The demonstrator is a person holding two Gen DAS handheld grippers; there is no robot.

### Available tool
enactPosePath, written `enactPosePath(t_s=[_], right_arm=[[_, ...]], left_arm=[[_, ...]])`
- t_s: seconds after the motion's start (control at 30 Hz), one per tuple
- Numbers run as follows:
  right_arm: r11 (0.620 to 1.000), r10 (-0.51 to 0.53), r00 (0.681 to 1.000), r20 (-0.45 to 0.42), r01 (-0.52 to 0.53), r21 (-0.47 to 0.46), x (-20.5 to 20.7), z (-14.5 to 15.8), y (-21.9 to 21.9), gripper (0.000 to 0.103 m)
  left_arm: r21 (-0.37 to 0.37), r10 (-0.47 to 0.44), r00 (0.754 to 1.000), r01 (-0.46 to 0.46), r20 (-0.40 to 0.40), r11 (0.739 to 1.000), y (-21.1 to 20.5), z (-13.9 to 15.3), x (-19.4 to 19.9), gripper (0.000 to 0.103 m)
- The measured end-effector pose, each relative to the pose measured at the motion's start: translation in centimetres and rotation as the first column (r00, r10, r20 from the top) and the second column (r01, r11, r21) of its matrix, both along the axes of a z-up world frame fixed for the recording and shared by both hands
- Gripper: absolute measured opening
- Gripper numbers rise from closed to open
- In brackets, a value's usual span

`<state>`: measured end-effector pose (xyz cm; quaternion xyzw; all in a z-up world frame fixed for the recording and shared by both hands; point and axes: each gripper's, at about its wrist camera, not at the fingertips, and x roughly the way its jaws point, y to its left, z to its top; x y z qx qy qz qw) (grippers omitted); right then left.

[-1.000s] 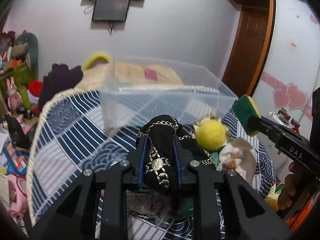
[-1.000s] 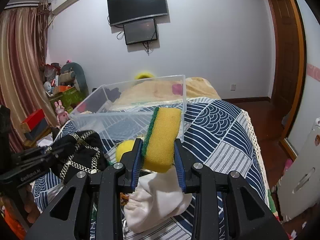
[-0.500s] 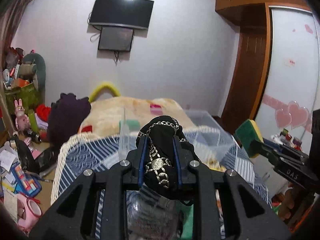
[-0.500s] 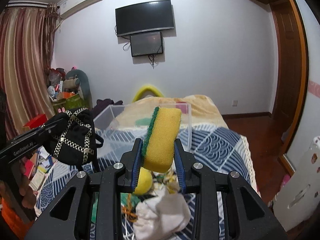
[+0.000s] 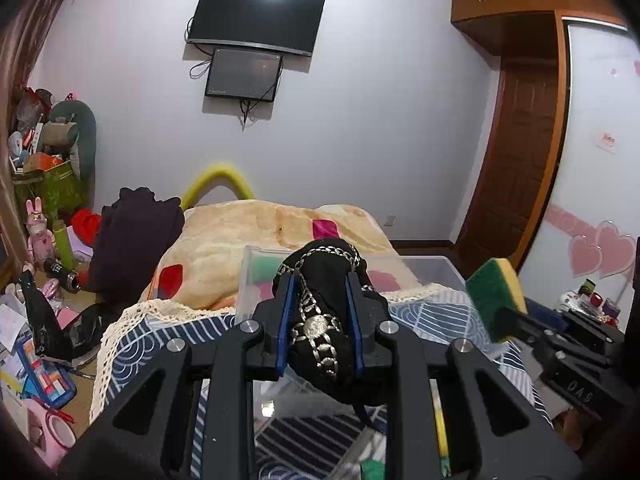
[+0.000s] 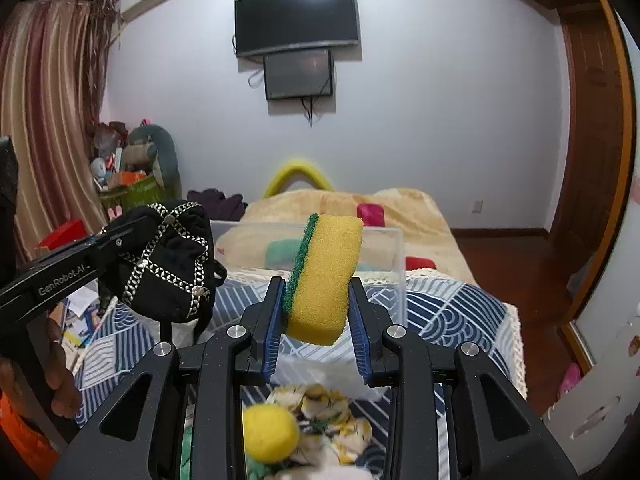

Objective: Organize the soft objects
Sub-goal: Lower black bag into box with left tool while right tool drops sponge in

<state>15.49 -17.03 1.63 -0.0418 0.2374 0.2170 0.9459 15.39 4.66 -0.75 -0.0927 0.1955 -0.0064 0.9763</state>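
My left gripper is shut on a black cloth pouch with silver chain trim, held above the near edge of a clear plastic bin. The pouch also shows in the right wrist view. My right gripper is shut on a yellow sponge with a green scrub side, held in the air before the bin. The sponge shows at the right of the left wrist view. A yellow ball and a floral cloth lie on the table below.
The bin stands on a blue-and-white patterned tablecloth with a lace edge. Behind is a bed with an orange blanket. Clutter and toys fill the floor at left. A wooden door is at right.
Both grippers have risen with their loads and tilted up, so the bin and table now sit lower in view. The grips have not changed.
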Motion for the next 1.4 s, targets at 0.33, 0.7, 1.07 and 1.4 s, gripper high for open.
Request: enactPosePath(t_s=[0.33,0.7,1.07,1.4], right_arm=[[0.994,0.012,0.993,-0.118,-0.025,-0.109,3.0,-3.5,2.4,0.028],[0.988,0.015,0.994,-0.112,-0.032,-0.154,2.4,-2.4,2.2,0.039],[0.995,0.016,1.0,-0.01,-0.017,-0.095,-0.1,0.7,1.1,0.057],[0.998,0.03,0.999,0.031,-0.029,-0.052,-4.0,1.2,-0.5,0.065]], left_arm=[[0.043,-0.004,0.994,0.009,-0.11,0.999,-1.0,-2.9,5.0,0.023],[0.093,-0.03,0.979,0.05,-0.2,0.994,-2.3,-4.2,5.8,0.034],[0.116,-0.047,0.99,0.062,-0.129,0.991,-2.3,-1.2,2.0,0.064],[0.144,-0.051,0.996,0.061,-0.078,0.988,-2.3,-0.1,-3.2,0.1]])
